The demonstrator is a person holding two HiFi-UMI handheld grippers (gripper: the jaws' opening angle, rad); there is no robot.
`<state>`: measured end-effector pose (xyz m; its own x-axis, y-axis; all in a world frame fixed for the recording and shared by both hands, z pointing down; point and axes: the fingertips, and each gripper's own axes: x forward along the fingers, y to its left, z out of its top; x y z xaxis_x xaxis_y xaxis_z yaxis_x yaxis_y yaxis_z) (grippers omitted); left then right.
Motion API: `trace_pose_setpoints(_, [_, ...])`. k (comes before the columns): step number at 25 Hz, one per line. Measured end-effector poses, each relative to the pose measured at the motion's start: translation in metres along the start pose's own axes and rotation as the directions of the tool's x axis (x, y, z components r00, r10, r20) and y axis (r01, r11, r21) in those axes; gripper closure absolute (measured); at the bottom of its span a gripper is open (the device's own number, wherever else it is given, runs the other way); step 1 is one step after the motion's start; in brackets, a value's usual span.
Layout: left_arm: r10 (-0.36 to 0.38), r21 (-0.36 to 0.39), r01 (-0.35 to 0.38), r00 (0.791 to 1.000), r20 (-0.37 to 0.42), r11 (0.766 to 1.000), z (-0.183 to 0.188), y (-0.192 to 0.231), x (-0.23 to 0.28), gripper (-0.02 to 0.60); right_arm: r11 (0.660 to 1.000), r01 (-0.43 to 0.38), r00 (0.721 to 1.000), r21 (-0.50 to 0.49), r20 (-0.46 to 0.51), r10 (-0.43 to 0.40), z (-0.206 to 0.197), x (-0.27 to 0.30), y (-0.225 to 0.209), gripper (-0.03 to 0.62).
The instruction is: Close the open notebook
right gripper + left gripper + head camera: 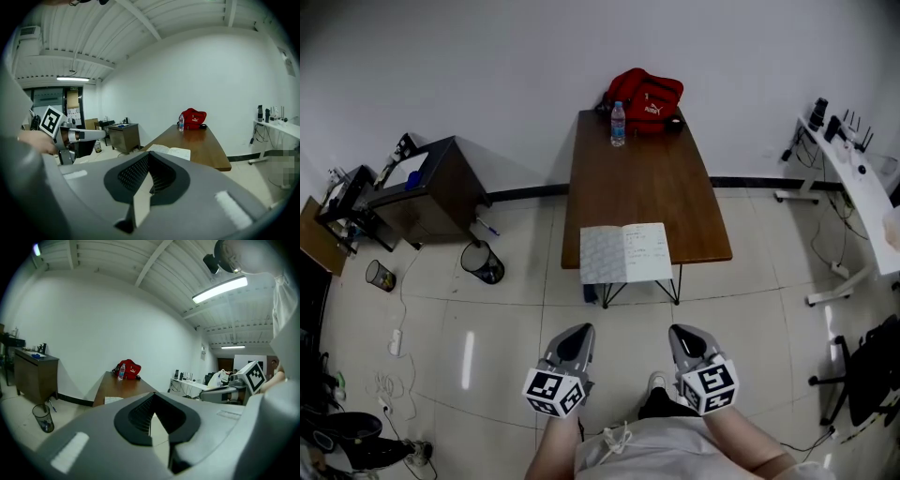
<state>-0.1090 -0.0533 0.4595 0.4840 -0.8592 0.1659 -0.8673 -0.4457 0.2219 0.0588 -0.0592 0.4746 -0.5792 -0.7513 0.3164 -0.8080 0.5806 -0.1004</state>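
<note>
Found open notebook [626, 253] lying flat, pages up, at the near end of the brown surface [642, 178], with front edge slightly overhanging. Judged so placed for easy reach from the standing position. Noted bottle [618, 124] and red bag [644, 96] at the far end, well apart from it. Observed left tongs [578, 330] and right tongs [682, 331] both pressed together, pinching nothing, held side by side over the floor and aimed at the notebook. Located notebook ahead of and between both tongs, well apart, untouched. Judged closing not yet begun.
</note>
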Motion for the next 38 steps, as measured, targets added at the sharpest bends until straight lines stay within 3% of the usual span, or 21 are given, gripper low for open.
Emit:
trace_pose_setpoints(5, [0.037, -0.016, -0.037, 0.999, 0.002, 0.999, 0.008, 0.004, 0.061, 0.575, 0.999, -0.038, 0.999, -0.011, -0.004, 0.037, 0.017, 0.035, -0.058, 0.586])
trace_pose_setpoints(13, [0.086, -0.032, -0.088, 0.994, -0.063, 0.996, -0.008, 0.015, 0.109, 0.575, 0.997, -0.076, 0.996, 0.010, -0.038, 0.076, 0.021, 0.074, -0.106, 0.586])
trace_pose_setpoints(21, [0.144, -0.088, -0.156, 0.982, -0.122, 0.984, -0.034, 0.061, 0.122, 0.575, 0.994, -0.108, 0.989, 0.026, -0.097, 0.110, 0.009, 0.116, -0.108, 0.586])
trace_pose_setpoints(29, [0.149, -0.115, -0.170, 0.974, -0.170, 0.979, -0.049, 0.123, 0.141, 0.575, 0.992, -0.125, 0.976, 0.023, -0.179, 0.127, -0.002, 0.176, -0.092, 0.586])
trace_pose_setpoints(35, [0.119, -0.191, -0.172, 0.958, -0.261, 0.966, -0.093, 0.172, 0.146, 0.574, 0.985, -0.167, 0.951, 0.031, -0.257, 0.169, -0.022, 0.220, -0.066, 0.586])
trace_pose_setpoints(36, [0.122, -0.227, -0.186, 0.955, -0.270, 0.956, -0.101, 0.179, 0.147, 0.563, 0.984, -0.175, 0.947, 0.033, -0.270, 0.177, -0.027, 0.226, -0.062, 0.586])
trace_pose_setpoints(38, [0.128, -0.313, -0.221, 0.948, -0.290, 0.924, -0.121, 0.192, 0.149, 0.425, 0.981, -0.192, 0.935, 0.034, -0.296, 0.193, -0.039, 0.235, -0.054, 0.586])
